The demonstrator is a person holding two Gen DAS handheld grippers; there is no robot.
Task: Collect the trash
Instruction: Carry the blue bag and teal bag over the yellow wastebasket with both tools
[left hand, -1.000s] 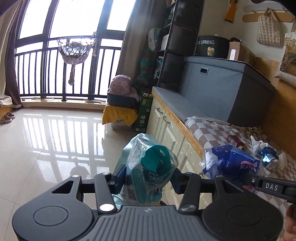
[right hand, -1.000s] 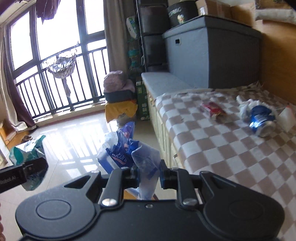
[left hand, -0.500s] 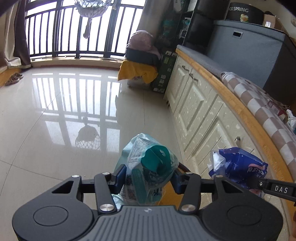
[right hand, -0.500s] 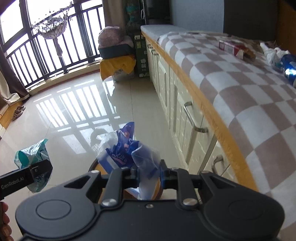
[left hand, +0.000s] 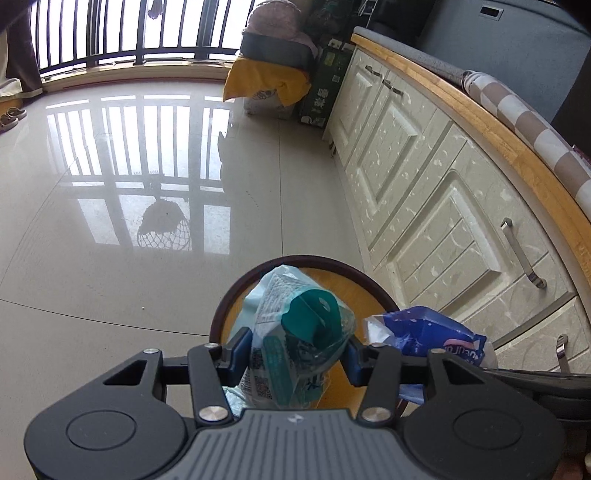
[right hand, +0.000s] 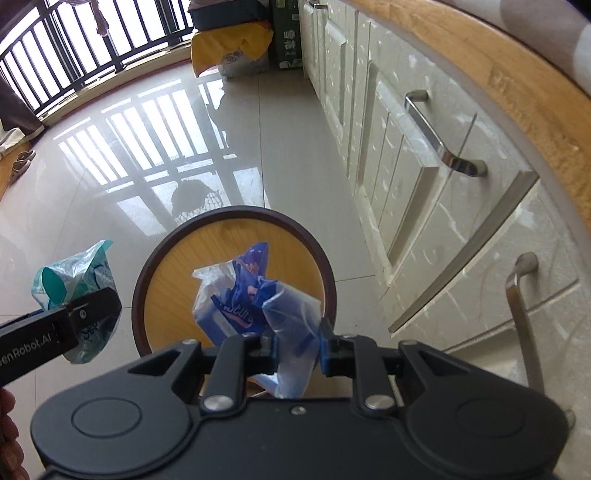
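Observation:
My left gripper (left hand: 295, 354) is shut on a crumpled teal and white plastic wrapper (left hand: 295, 343), held above a round bin (left hand: 258, 273) with a dark brown rim and a yellow wooden inside. My right gripper (right hand: 297, 350) is shut on a crumpled blue and clear plastic wrapper (right hand: 255, 299), which hangs over the same bin (right hand: 177, 243). In the right wrist view the left gripper (right hand: 92, 306) and its teal wrapper (right hand: 74, 273) sit just left of the bin's rim. In the left wrist view the blue wrapper (left hand: 424, 332) shows at the right.
The bin stands on a glossy tiled floor (left hand: 110, 258) beside cream cabinets (left hand: 443, 221) with metal handles (right hand: 439, 136) under a wooden edge. A yellow-draped box (left hand: 269, 85) and a green carton (left hand: 325, 96) stand farther along. Balcony railing (left hand: 110, 33) lies beyond.
Both grippers have come down from bench height and tilted toward the floor with their wrappers still held. The checked bench top has left view and the round bin has appeared under them.

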